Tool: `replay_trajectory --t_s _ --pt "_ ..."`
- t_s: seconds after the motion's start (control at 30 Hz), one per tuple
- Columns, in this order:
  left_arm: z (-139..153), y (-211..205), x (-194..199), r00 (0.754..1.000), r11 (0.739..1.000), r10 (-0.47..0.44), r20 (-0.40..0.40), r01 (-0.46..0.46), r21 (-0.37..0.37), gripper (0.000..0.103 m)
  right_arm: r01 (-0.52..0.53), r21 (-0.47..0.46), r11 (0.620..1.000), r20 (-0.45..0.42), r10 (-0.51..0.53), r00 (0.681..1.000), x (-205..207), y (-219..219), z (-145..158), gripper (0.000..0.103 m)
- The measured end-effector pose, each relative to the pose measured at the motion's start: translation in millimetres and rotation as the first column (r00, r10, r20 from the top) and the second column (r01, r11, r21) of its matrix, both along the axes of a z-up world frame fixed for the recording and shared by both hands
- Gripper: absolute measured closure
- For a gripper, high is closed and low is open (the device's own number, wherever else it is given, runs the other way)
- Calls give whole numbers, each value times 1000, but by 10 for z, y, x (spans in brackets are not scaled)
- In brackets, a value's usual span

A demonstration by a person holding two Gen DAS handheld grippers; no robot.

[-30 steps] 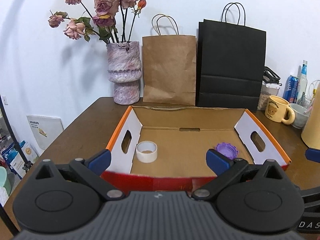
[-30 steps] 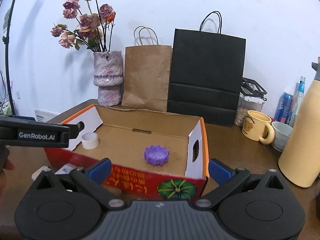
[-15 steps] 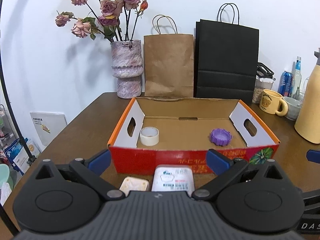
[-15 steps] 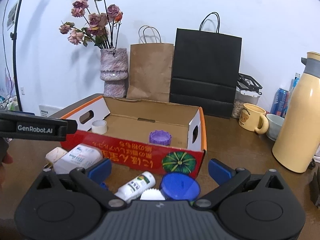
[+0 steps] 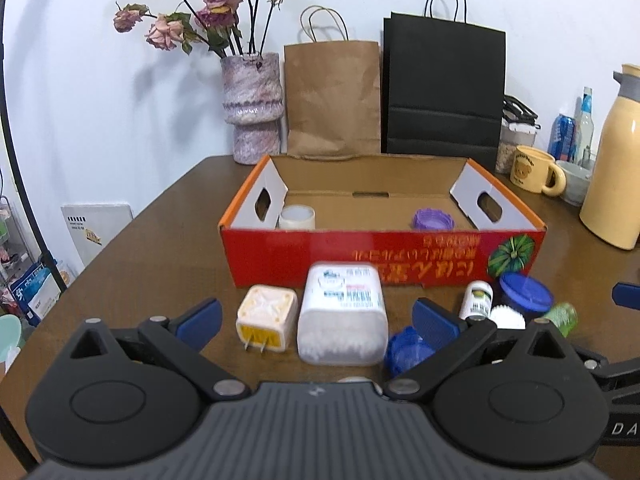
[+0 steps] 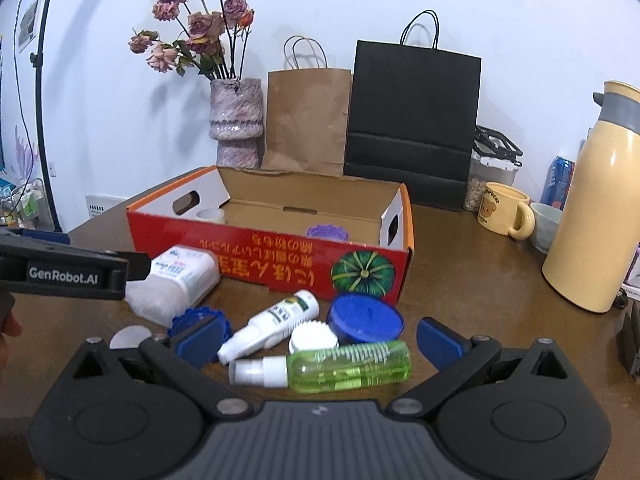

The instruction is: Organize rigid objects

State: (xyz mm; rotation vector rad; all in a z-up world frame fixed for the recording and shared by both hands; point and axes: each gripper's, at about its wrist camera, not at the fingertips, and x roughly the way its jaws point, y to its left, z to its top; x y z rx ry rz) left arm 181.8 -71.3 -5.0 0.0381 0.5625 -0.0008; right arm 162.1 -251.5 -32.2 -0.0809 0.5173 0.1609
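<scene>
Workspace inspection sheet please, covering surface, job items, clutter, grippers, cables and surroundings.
Surface: brown wooden table.
Job's things: cardboard box holds tape roll and purple lid; plug adapter, white container, white bottle, green spray bottle and blue lids lie before it.
Clutter: mug, thermos.
Grippers: left gripper and right gripper, jaws open, empty.
Cables: nothing seen.
Surroundings: vase, paper bags.
</scene>
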Motion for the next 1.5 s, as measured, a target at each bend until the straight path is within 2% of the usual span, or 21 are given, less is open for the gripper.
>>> replay_trajectory --t_s 0.53,0.83,1.0,1.1,1.2,1.5 --pt "-441 -73 -108 995 999 -22 -97 25 30 0 6 6 1000 -65 -5 998 -65 -59 -305 0" --pt "-538 -133 -65 993 999 -34 -114 38 33 0 23 26 999 -86 -20 996 4 -113 -416 0" --pt "-579 -161 -34 990 998 -46 -130 50 31 15 25 27 999 -90 -22 996 19 -114 -440 0" --pt "-578 -171 -41 990 998 -62 -125 65 14 32 23 28 999 -88 -21 996 19 -111 -449 0" --pt "-571 -186 -69 990 996 -90 -113 90 -4 60 23 28 999 -89 -21 996 21 -114 -454 0" --pt "-565 -185 -95 991 995 -96 -97 95 -13 62 26 29 999 -92 -23 995 29 -121 -476 0"
